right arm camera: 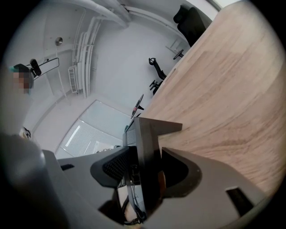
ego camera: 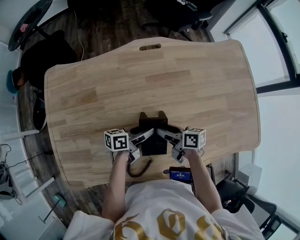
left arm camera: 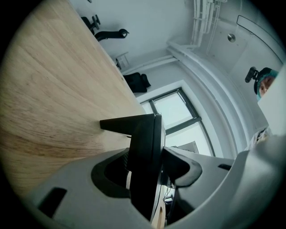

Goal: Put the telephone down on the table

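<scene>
pale wood table (ego camera: 140,79) fills the middle, a slot (ego camera: 150,47) cut near its far edge. under it, dark plank floor (ego camera: 112,28). big window (ego camera: 269,51) down the right side, dark frame, flat daylight coming through. black chair (ego camera: 180,11) just past the far edge, a round glass top (ego camera: 28,21) off in the far left corner, a thin cable (ego camera: 80,40) lying across the boards. left gripper view now: white wall (left arm camera: 147,22), white pipes (left arm camera: 199,22) running along it. right gripper view: a pale panel (right arm camera: 96,127) with slats, softly lit.
</scene>
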`<state>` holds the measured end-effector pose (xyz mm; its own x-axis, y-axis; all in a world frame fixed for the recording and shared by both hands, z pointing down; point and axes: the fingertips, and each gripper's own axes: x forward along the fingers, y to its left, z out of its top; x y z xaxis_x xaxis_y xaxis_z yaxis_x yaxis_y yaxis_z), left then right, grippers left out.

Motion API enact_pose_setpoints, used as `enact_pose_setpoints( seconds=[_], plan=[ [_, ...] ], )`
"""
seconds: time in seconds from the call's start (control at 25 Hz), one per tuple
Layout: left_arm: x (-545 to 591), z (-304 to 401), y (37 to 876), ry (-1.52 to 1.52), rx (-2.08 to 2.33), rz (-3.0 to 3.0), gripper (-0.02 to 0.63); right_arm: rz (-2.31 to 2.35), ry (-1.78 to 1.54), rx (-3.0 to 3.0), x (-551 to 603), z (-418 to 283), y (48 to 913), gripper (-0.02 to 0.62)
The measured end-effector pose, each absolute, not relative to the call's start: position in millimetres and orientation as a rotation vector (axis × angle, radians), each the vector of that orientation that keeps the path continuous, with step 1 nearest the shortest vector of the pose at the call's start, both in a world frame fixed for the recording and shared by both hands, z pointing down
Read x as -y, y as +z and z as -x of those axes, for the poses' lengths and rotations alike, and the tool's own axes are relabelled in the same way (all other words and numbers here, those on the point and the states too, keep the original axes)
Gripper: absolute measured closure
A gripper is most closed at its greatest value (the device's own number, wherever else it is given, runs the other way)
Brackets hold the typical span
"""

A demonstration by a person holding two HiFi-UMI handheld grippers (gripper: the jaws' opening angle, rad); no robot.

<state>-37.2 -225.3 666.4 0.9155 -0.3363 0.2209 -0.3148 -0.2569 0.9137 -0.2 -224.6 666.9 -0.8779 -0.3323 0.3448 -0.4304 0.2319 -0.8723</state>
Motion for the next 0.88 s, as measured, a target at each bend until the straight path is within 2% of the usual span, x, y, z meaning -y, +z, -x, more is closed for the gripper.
enact_pose_setpoints(
  seconds=[0.32, 0.6, 0.88],
  plan=[
    [226, 38, 671, -0.01, 0.521, -1.829, 0.365, -0.729, 1.745, 2.4, 225, -1, 669, 0.385],
    [229, 49, 666, -0.026, 0.62, -1.821, 0.337, -0.846, 1.548, 2.416, 223, -8, 666, 0.385],
    [229, 77, 652, -0.097, 0.8, -1.829, 0.317, -0.951, 1.501, 2.42, 216, -22, 653, 0.385]
  ],
)
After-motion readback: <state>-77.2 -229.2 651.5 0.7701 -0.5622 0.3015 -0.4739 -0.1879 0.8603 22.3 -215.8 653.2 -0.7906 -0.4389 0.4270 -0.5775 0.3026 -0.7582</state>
